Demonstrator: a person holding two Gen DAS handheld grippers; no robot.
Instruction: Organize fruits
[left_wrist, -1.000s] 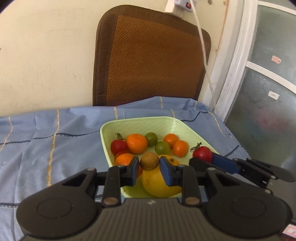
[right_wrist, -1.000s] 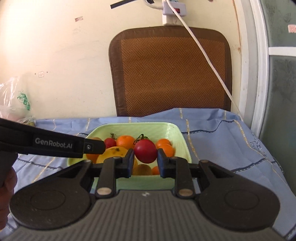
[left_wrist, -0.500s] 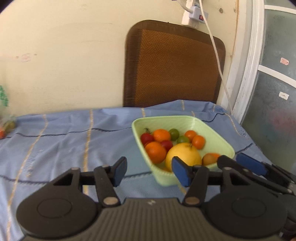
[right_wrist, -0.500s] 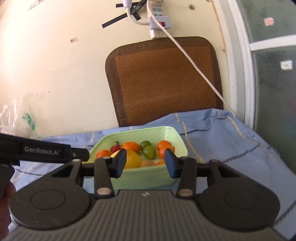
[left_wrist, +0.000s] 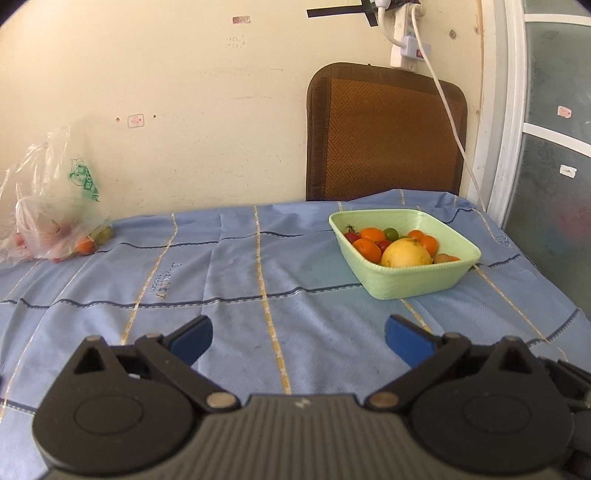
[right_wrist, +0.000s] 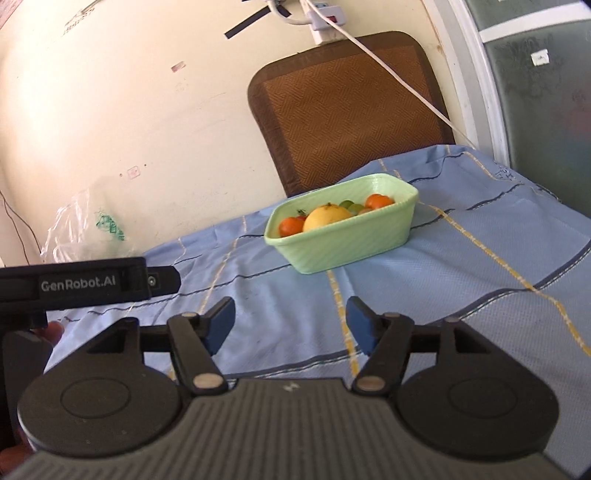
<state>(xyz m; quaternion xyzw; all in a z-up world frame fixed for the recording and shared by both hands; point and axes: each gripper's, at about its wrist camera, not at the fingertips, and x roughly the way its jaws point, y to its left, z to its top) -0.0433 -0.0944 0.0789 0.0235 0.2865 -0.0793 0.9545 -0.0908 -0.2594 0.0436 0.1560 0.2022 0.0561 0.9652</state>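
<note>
- The left gripper (left_wrist: 298, 341), a black two-finger tool with blue pads, has its jaws spread as wide as they go; they have just been opening, and only bare cloth shows between them.
- The right gripper (right_wrist: 290, 320), of the same black build with blue pads, stands partly open; its jaws have also just been opening, and nothing lies between its pads.
- The pale green rectangular plastic basket (left_wrist: 413, 282) sits on the blue cloth with yellow and dark stripes (left_wrist: 221, 280). In the left wrist view it lies at about one o'clock from the jaws, well apart from them.
- In the right wrist view the same basket (right_wrist: 343, 240) lies at about twelve to one o'clock ahead of the jaws, also well apart, with striped cloth between.
- Inside the basket, a large round yellow citrus fruit (left_wrist: 406, 253) rests against the near wall, with small orange fruits (left_wrist: 367, 249) beside it, small red tomatoes and a small green fruit (left_wrist: 390, 233) behind.
- A clear plastic bag with green print (left_wrist: 55, 206) lies at about ten o'clock in the left wrist view, by the wall, with a few small fruits still in it.
- A brown woven chair back (left_wrist: 386, 136) stands behind the basket, against the cream wall.
- The left tool's black body reaches in at nine o'clock in the right wrist view, with part of a hand (right_wrist: 51, 330) under it.
</note>
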